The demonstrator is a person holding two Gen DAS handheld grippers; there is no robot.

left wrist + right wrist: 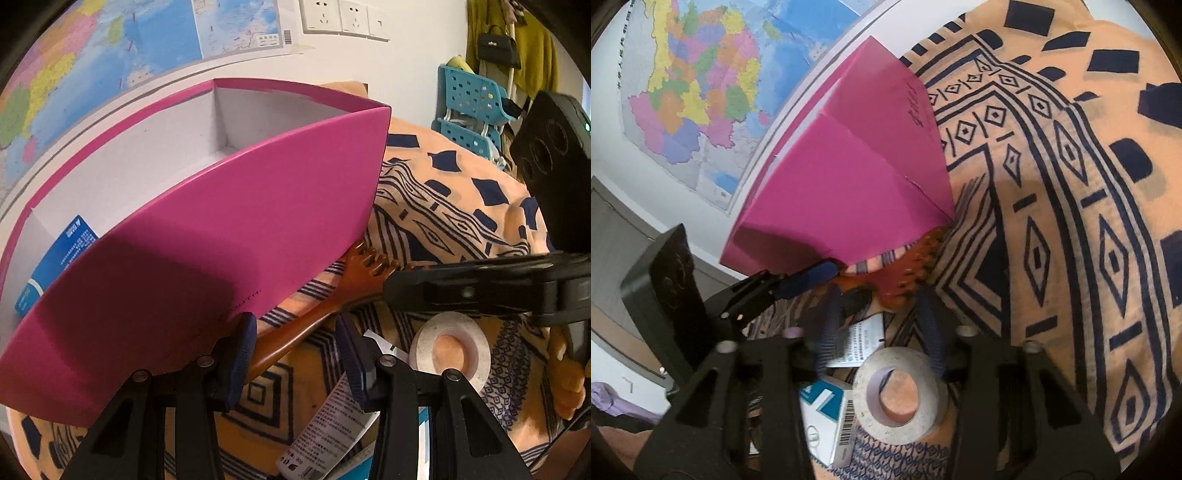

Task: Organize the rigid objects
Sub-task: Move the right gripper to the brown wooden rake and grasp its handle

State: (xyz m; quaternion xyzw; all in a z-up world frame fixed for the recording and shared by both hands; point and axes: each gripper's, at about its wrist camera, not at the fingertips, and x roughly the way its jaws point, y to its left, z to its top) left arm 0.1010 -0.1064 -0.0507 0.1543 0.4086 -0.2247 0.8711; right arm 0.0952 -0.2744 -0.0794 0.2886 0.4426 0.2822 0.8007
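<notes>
- Left gripper (295,354): jaws apart, straddling the brown comb (317,314) handle, apparently not pinching.
- Comb's long axis runs away and rightward; teeth touch the magenta box (207,258) corner.
- Right gripper (879,332): jaws apart, empty, above the tape roll (897,395), comb teeth just beyond.

Ahead and left of the left gripper (295,354) stands the box (229,229) on the cloth (461,206), its back against the wall map (92,55). 1 packet (55,258) lies inside it. The comb (332,306) lies before the box, passing between the left gripper's fingers. The tape roll (450,354) lies right of that gripper, the tube (332,424) beneath it.
</notes>
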